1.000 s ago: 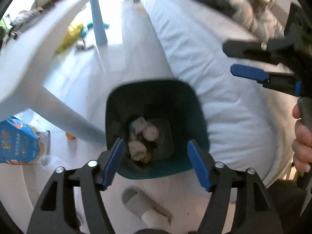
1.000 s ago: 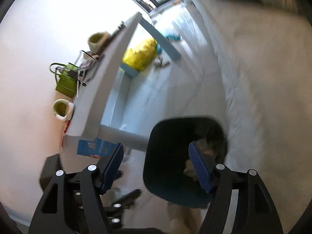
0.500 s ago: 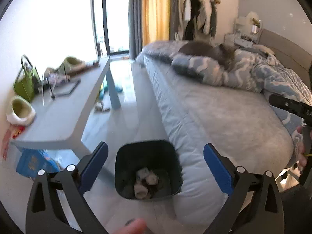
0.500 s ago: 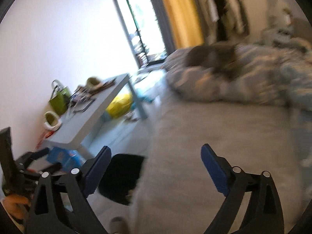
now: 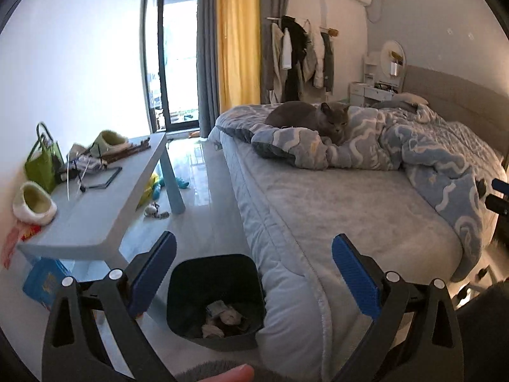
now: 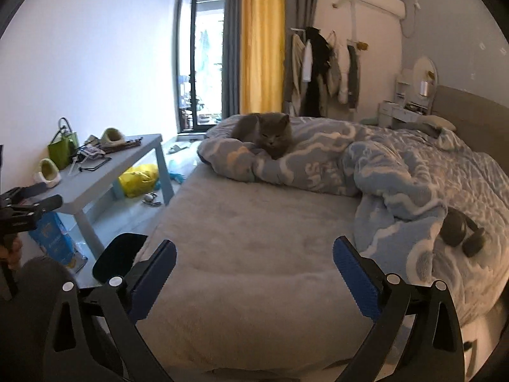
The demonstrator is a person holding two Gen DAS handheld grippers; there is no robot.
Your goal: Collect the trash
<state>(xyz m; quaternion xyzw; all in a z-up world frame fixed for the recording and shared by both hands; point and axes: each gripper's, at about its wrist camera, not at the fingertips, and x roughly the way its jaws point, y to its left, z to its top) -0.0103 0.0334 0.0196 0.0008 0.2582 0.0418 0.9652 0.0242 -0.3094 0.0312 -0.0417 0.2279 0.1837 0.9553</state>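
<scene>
Down on the floor, just beside the near left edge of the bed (image 5: 334, 203), I see the dark bin (image 5: 216, 299). Crumpled trash (image 5: 222, 318) lies at its bottom. My left gripper (image 5: 254, 277) hangs above the bin, and its jaws have just been opening. They stand wide now with nothing between them. My right gripper (image 6: 254, 278) points over the bed. Its jaws have just been opening too, and they hold nothing. Far off, a grey cat (image 6: 264, 133) lies on the blue blanket (image 6: 397, 172). A grey table (image 5: 105, 207) stands left of the bin.
</scene>
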